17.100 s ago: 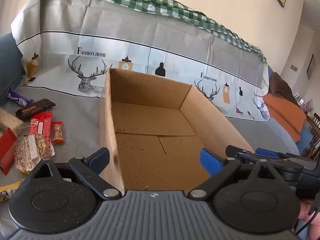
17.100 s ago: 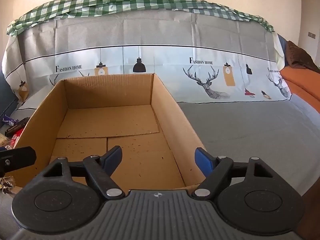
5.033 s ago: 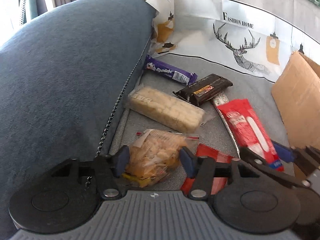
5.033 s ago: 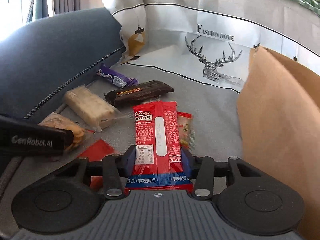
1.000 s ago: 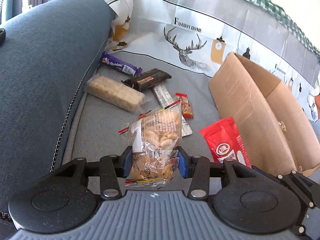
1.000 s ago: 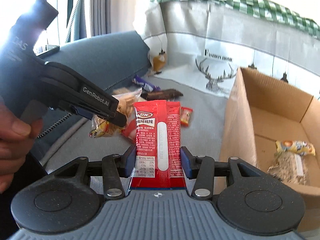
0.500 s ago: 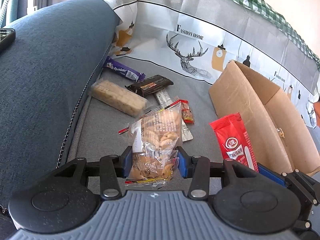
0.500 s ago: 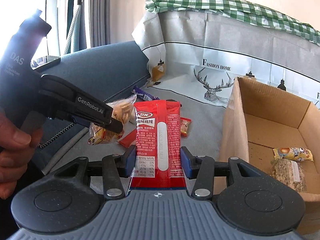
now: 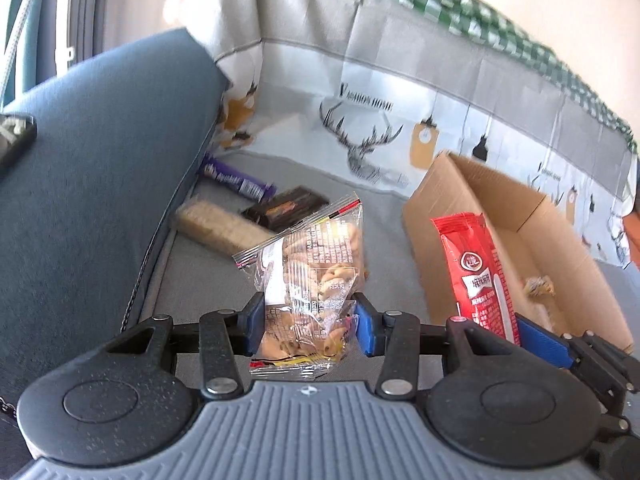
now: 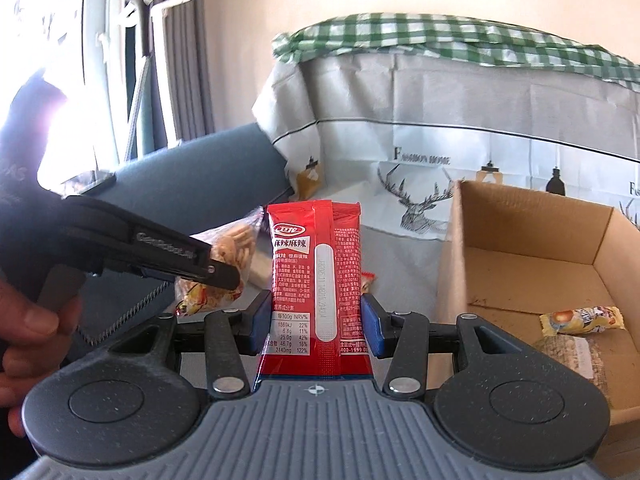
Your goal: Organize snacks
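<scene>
1. The red snack packet (image 10: 316, 280) faces the right wrist camera: a nutrition table headed "每100g NRV%", with "1869kJ 22%" and "2440mg 122%" below.
2. Beside the deer drawing, the sofa cover (image 10: 420, 160) reads "FASHION HOME".
3. The left gripper (image 10: 208, 276) has raised lettering along its arm, too blurred to read.
4. White print on the purple bar wrapper (image 9: 236, 180) is unreadable.

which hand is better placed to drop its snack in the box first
Probably the right. The right tool, clamping the red packet, sits beside the cardboard box; the left tool with the cookie bag is farther from it.
</scene>
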Demonstrator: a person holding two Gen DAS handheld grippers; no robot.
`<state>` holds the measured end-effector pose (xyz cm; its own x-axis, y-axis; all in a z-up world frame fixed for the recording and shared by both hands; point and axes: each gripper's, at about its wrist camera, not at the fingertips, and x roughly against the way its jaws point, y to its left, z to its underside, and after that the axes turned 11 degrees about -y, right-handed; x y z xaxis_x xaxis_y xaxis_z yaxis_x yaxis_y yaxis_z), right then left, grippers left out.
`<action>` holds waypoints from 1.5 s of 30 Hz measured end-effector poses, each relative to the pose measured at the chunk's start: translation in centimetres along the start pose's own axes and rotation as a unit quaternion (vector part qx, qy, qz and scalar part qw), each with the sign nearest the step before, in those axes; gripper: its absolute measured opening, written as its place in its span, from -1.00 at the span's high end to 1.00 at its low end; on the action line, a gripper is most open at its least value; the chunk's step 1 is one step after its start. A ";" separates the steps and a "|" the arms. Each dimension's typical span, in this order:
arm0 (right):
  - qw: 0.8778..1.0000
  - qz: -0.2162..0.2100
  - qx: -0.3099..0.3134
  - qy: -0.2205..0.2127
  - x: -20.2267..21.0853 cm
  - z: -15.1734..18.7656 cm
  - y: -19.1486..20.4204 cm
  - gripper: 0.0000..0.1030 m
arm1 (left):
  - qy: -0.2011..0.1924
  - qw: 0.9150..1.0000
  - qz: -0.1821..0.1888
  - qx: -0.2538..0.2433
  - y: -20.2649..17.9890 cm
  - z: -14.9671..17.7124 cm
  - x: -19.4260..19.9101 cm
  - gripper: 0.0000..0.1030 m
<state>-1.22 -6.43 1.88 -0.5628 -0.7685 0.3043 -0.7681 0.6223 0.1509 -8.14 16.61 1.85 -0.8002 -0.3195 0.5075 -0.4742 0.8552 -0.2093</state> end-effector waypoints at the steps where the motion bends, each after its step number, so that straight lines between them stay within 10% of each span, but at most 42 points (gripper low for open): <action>1: 1.000 0.002 -0.005 -0.005 0.2 -0.3 -0.4 0.05 | -0.007 1.000 0.002 -0.001 -0.3 -0.3 0.3 0.04; 35: 0.974 0.193 -0.088 -0.073 4.6 -4.8 -11.9 0.05 | -0.102 0.977 0.128 -0.134 -16.2 1.0 -2.5 0.04; 45: 0.949 0.287 -0.096 -0.092 4.8 -4.7 -13.6 0.05 | -0.131 0.964 0.190 -0.135 -19.8 1.1 -4.3 0.04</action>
<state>7.94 -17.91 5.68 -0.9287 -0.2970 0.2221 -0.2590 0.9480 0.1847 4.31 0.60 2.93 -0.9791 -0.0236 0.2019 -0.0438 0.9944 -0.0961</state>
